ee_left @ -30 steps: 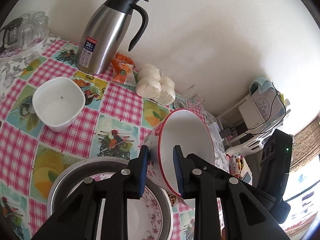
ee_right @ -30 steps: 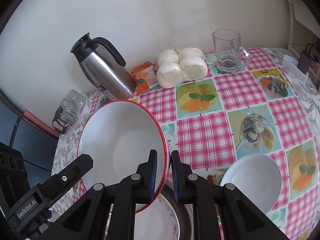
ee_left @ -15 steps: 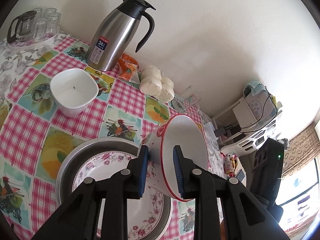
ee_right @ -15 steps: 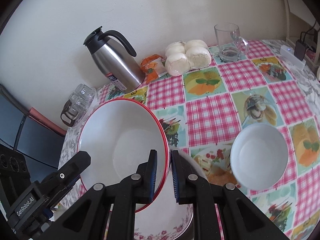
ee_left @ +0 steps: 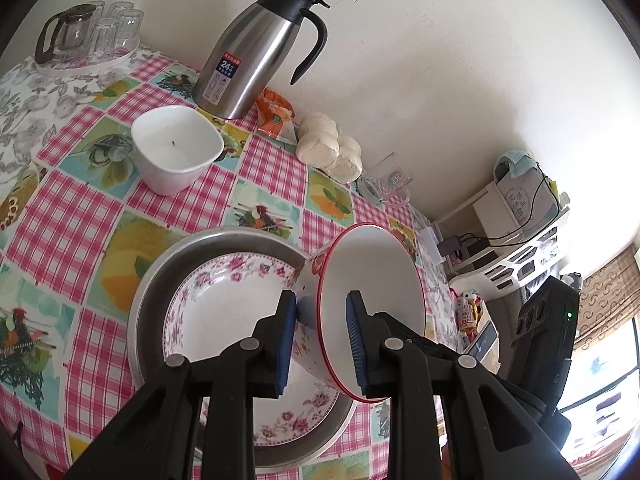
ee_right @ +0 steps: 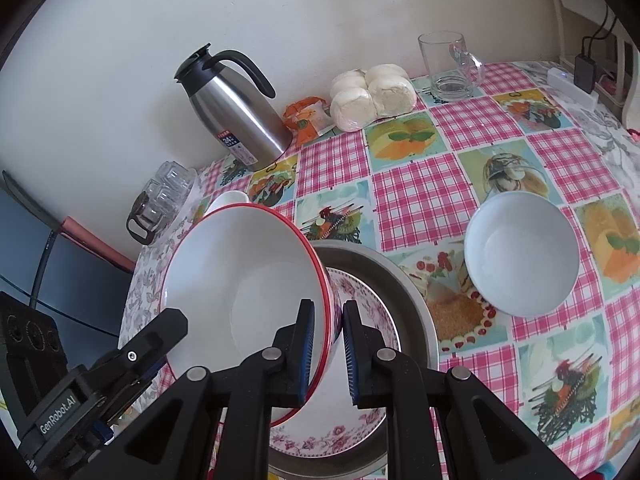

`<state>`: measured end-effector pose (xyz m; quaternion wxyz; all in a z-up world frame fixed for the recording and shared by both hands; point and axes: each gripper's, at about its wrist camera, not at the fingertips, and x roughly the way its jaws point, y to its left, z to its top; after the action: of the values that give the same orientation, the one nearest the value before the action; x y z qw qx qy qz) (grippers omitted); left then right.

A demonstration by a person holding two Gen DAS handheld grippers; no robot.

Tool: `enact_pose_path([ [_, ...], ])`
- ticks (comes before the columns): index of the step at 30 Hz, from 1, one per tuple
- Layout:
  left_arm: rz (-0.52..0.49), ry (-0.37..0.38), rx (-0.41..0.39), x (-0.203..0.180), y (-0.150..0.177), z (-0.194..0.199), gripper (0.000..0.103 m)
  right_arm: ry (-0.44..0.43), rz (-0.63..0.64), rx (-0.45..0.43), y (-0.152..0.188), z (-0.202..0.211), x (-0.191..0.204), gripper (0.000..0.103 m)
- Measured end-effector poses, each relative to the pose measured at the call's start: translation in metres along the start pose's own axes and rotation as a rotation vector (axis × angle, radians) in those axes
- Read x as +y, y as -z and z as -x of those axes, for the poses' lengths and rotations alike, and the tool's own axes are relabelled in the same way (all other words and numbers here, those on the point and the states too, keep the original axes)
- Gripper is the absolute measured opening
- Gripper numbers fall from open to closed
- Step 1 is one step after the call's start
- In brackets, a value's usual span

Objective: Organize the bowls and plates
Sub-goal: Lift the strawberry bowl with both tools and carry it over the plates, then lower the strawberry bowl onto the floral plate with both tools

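Observation:
A white bowl with a red rim (ee_left: 372, 292) (ee_right: 240, 280) hangs tilted over the stack, held from both sides. My left gripper (ee_left: 322, 340) is shut on one side of its wall, my right gripper (ee_right: 326, 352) on the opposite rim. Under it a floral plate (ee_left: 224, 304) (ee_right: 360, 432) lies inside a metal pan (ee_left: 160, 280) (ee_right: 412, 304). A white square bowl (ee_left: 176, 148) stands on the checked cloth to the left in the left wrist view. A pale round bowl (ee_right: 520, 252) sits right of the pan in the right wrist view.
A steel thermos jug (ee_left: 256, 52) (ee_right: 236, 116), an orange snack pack (ee_left: 276, 112), bagged buns (ee_right: 372, 96) and a glass mug (ee_right: 448, 64) line the wall. A tray of glasses (ee_left: 92, 36) stands at the far left corner. White shelves (ee_left: 516, 240) lie beyond the table's right edge.
Both grippers have pulled back and slightly down with the red-rimmed bowl, so more of the table shows. The bowl now hangs over the floral plate in the pan.

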<state>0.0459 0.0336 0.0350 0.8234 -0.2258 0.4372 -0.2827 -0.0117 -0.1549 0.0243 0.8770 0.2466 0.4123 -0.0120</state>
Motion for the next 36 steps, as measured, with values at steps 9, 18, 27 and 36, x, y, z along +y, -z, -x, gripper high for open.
enact_pose_path([
  [9,-0.017,-0.041,0.027,-0.002,0.008,-0.003,0.026,-0.028,-0.027,0.006,0.021,-0.007,-0.011,0.016],
  [18,-0.027,-0.067,0.045,-0.004,0.010,-0.008,0.026,-0.029,-0.030,0.026,0.025,-0.007,-0.015,0.016],
  [27,-0.008,-0.105,0.083,0.003,0.012,-0.016,0.026,-0.016,-0.031,0.065,0.024,-0.014,-0.016,0.017],
  [36,0.028,-0.138,0.104,0.016,0.012,-0.021,0.026,-0.002,-0.020,0.105,0.027,-0.028,-0.012,0.017],
])
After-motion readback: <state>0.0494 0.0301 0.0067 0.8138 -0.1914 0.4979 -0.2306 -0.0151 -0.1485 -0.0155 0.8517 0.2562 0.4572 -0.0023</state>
